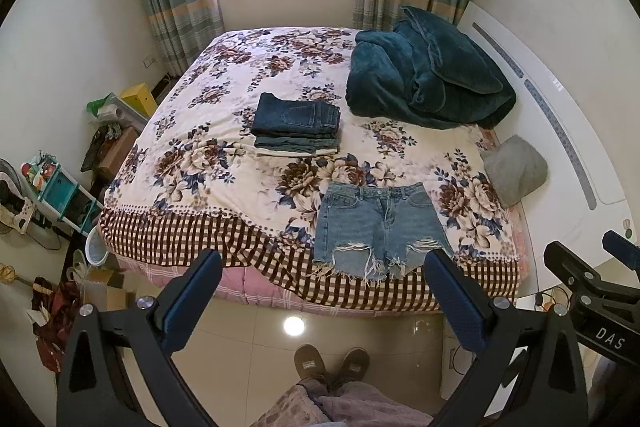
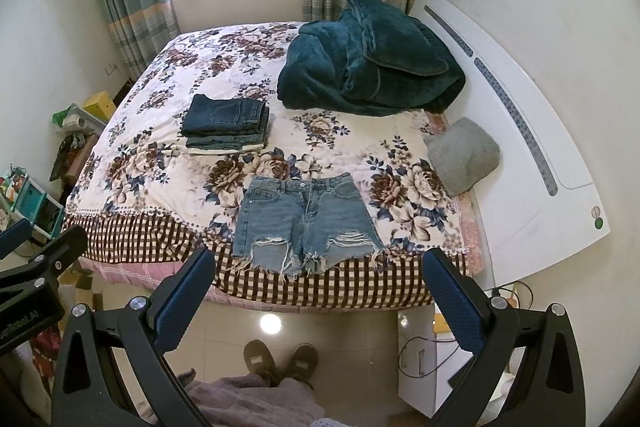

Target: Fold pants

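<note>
Light blue denim shorts (image 1: pixel 378 227) with frayed hems lie flat, waistband away from me, at the near edge of the bed; they also show in the right wrist view (image 2: pixel 304 221). A stack of folded dark jeans (image 1: pixel 298 125) sits further back on the bed, also seen in the right wrist view (image 2: pixel 226 123). My left gripper (image 1: pixel 324 267) is open and empty, held in the air before the bed edge. My right gripper (image 2: pixel 320 265) is open and empty, likewise short of the shorts.
The bed (image 1: pixel 200 163) has a floral cover with a checked border. A teal blanket heap (image 1: pixel 424 75) and a grey pillow (image 1: pixel 516 169) lie at the right by the white headboard (image 2: pixel 532 155). Clutter and shelves (image 1: pixel 60 195) stand on the left floor. My slippered feet (image 1: pixel 332 363) stand on tiles.
</note>
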The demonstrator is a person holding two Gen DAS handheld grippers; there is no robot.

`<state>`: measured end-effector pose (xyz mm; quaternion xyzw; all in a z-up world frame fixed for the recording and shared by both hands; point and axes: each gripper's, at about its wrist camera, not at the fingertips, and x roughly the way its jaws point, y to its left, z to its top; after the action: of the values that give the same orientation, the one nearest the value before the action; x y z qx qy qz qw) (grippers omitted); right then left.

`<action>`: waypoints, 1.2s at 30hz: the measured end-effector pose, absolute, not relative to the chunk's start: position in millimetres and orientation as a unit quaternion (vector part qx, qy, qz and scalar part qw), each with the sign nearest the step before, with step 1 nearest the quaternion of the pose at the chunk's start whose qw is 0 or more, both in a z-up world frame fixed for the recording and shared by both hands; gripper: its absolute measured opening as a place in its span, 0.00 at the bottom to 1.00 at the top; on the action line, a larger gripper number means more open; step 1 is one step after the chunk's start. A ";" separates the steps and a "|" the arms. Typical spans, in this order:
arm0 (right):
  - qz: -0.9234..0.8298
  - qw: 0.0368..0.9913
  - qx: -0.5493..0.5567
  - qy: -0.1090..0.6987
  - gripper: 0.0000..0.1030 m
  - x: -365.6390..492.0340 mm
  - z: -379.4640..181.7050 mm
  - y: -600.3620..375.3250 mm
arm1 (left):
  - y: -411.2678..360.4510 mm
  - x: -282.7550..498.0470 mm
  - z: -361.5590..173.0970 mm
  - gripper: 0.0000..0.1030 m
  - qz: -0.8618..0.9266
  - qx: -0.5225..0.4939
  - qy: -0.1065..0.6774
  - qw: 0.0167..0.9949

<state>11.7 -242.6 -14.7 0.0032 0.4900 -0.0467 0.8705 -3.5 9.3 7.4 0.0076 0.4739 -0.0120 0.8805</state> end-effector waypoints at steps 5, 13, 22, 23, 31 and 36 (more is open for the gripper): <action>-0.046 0.870 0.003 0.490 1.00 12.3 -14.6 -240.8 | 10.7 -3.5 7.7 1.00 -0.013 0.007 0.473 0.881; -0.047 0.871 0.002 0.490 1.00 12.0 -15.3 -239.2 | 16.4 -0.8 7.8 1.00 -0.012 0.005 0.474 0.880; -0.045 0.871 0.003 0.489 1.00 13.5 -11.4 -236.3 | 16.6 0.4 8.2 1.00 -0.014 0.003 0.474 0.880; -0.045 0.871 0.002 0.489 1.00 13.4 -11.8 -236.6 | 16.7 0.5 8.3 1.00 -0.014 0.003 0.474 0.880; -0.047 0.871 0.003 0.489 1.00 13.9 -10.8 -236.6 | 16.5 1.0 8.3 1.00 -0.014 0.002 0.474 0.880; -0.046 0.871 0.003 0.489 1.00 13.7 -10.8 -236.7 | 16.4 1.3 8.6 1.00 -0.013 0.001 0.474 0.880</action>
<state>13.7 -236.7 -10.8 0.0031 0.4891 -0.0464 0.8710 1.3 16.4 8.6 0.0014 0.4741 -0.0127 0.8804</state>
